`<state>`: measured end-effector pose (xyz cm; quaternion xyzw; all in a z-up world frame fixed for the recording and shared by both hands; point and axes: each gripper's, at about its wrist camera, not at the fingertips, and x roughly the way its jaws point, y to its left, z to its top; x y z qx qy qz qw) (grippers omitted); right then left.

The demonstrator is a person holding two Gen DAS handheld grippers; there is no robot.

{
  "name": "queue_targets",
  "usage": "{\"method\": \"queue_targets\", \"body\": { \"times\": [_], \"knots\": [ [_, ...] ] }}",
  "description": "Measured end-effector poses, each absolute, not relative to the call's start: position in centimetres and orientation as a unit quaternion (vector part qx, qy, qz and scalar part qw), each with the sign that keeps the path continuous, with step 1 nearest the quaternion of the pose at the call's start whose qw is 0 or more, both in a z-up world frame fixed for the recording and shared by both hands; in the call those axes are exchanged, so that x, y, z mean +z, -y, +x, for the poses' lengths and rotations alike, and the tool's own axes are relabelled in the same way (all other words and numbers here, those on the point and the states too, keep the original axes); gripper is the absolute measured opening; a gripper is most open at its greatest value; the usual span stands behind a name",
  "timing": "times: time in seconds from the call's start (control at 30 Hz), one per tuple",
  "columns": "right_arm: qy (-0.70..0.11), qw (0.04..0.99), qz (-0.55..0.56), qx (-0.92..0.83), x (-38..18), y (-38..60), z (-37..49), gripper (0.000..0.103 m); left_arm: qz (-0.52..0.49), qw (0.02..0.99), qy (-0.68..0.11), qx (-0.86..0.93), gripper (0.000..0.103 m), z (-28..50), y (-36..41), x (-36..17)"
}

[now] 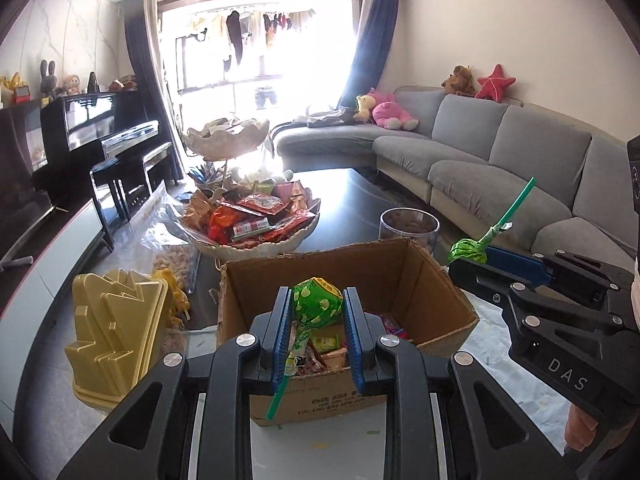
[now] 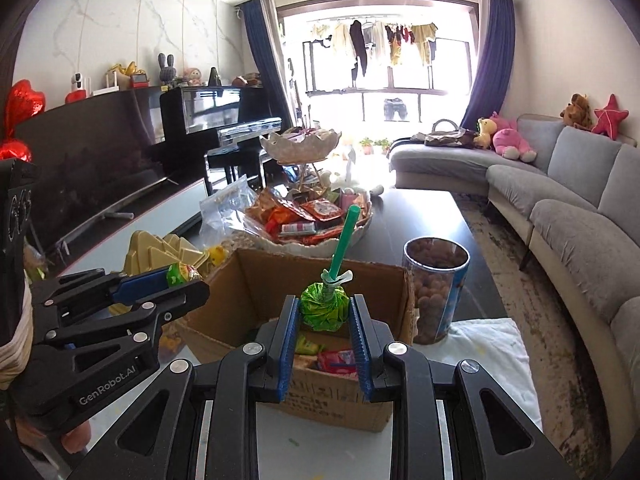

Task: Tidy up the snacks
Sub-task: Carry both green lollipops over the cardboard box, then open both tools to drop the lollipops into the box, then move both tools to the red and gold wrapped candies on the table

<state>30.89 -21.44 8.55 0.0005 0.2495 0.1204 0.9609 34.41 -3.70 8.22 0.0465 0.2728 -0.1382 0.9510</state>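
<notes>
lollipops in green wrappers sit one in each gripper, both above the open cardboard box [image 1: 400, 276] at the centre of the frames. in the left wrist view the left gripper [image 1: 317, 312] is nearly closed, its blue pads pinching a green lollipop [image 1: 316, 300] by the wrapped head, the green stick slanting down toward the lower middle of the frame. in the right wrist view the right gripper [image 2: 324, 314] is likewise almost closed on a second lollipop [image 2: 324, 308], its head between the pads and its green stick pointing up and slightly right. each gripper also shows in the other's view: the right one at the right edge of the left wrist view, the left one at the left edge of the right wrist view. inside the box lie small wrapped snacks [image 2: 334, 356] in red, yellow and green. behind the box, on the dark tabletop [image 1: 352, 196], stands a scalloped white bowl [image 1: 256, 246] heaped with red and orange snack packets, under a smaller upper tier. a clear tub of round brown snacks [image 2: 436, 292] stands just right of the box, and a yellow plastic container [image 1: 116, 332] sits to the left.
</notes>
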Motion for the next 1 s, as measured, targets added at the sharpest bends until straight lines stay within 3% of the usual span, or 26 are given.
{"method": "queue_targets", "body": {
  "times": [0.5, 0.57, 0.6, 0.67, 1.0],
  "knots": [
    [-0.27, 0.956, -0.014, 0.113, 7.2, 21.4, 35.6, 0.027, 0.051, 0.942, -0.307, -0.128, 0.027, 39.9, 4.1, 6.0],
    [-0.265, 0.958, -0.013, 0.108, 7.1, 21.4, 35.9, 0.028, 0.05, 0.941, -0.311, -0.122, 0.042, 39.9, 3.9, 5.7],
    [-0.265, 0.958, -0.011, 0.105, 7.1, 21.5, 36.0, 0.037, 0.049, 0.942, -0.309, -0.119, 0.05, 39.8, 3.8, 5.7],
    [-0.261, 0.96, -0.003, 0.098, 7.1, 21.7, 35.9, 0.051, 0.054, 0.945, -0.304, -0.111, 0.051, 39.3, 3.7, 5.7],
    [-0.253, 0.962, -0.001, 0.103, 7.3, 21.7, 32.9, 0.051, 0.059, 0.953, -0.283, -0.096, 0.063, 35.1, 2.9, 6.9]
  ]
}}
